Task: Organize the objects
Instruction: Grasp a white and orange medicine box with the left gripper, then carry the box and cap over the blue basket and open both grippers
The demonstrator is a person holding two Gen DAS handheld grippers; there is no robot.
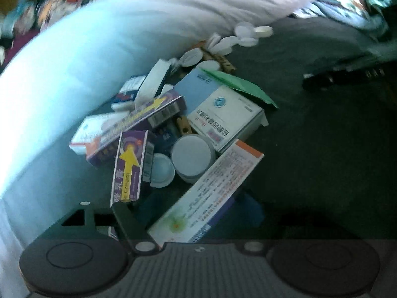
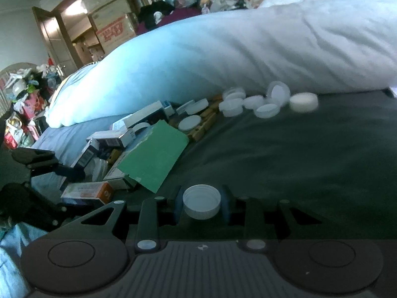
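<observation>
A heap of medicine boxes lies on a dark bedsheet (image 1: 322, 161), among them a purple cream box (image 1: 130, 166), a blue and white box (image 1: 218, 109) and a long orange-edged box (image 1: 206, 193). Round white lids (image 1: 192, 155) lie among them. My left gripper (image 1: 188, 226) hangs over the heap; the long box lies between its fingers, and its grip is unclear. My right gripper (image 2: 201, 204) is shut on a white ribbed cap (image 2: 201, 201), open side up, low over the sheet. A row of white caps (image 2: 260, 103) lies by the duvet. The left gripper shows at the left of the right wrist view (image 2: 37, 159).
A bulky pale blue duvet (image 2: 223, 57) runs behind the heap. A green card (image 2: 153, 154) leans on the boxes. Wooden clothes pegs (image 2: 206, 121) lie near the caps. A dark object (image 1: 342, 77) lies on the sheet. Cartons (image 2: 111, 17) and clutter stand beyond the bed.
</observation>
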